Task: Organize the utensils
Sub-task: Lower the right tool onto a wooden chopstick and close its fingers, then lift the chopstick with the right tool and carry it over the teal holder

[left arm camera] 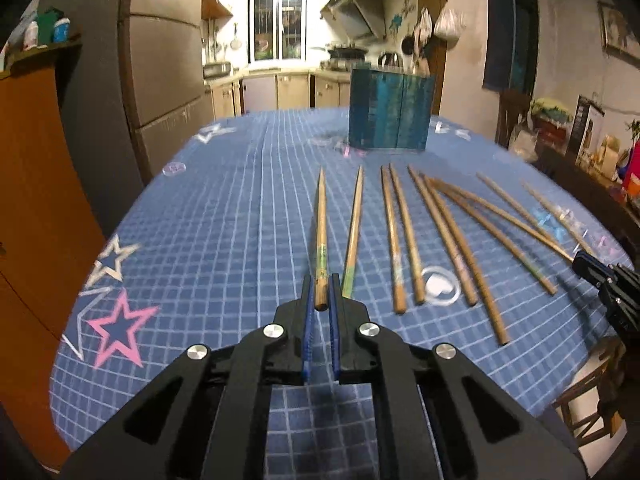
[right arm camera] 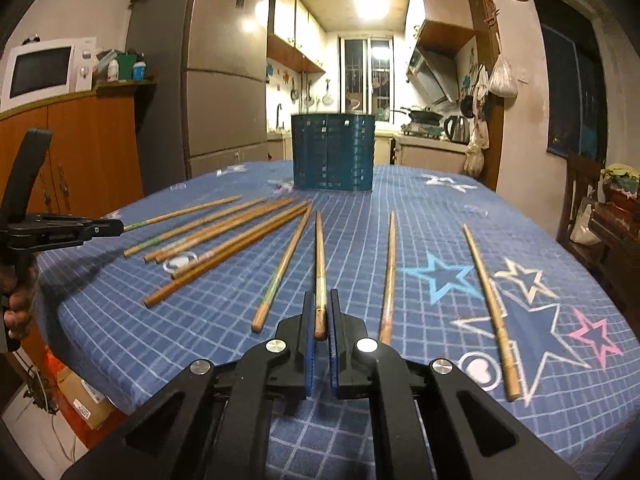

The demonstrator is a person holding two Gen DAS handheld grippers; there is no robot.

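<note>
Several wooden chopsticks lie on the blue checked tablecloth (left arm camera: 224, 216). My left gripper (left arm camera: 321, 284) is shut on the thick end of the leftmost chopstick (left arm camera: 320, 224), which points away toward a teal slotted utensil holder (left arm camera: 390, 110). My right gripper (right arm camera: 320, 300) is shut on the thick end of another chopstick (right arm camera: 319, 256). The holder (right arm camera: 333, 152) stands at the far middle of the table. The left gripper also shows at the left edge of the right wrist view (right arm camera: 116, 227), holding its chopstick (right arm camera: 180, 213). The right gripper shows at the right edge of the left wrist view (left arm camera: 580, 261).
A loose row of chopsticks (left arm camera: 440, 232) lies between the two grippers. Two more chopsticks (right arm camera: 490, 300) lie to the right of my right gripper. A wooden cabinet (right arm camera: 80, 148) with a microwave (right arm camera: 44, 70) stands left of the table. A chair (right arm camera: 580, 196) stands at the right.
</note>
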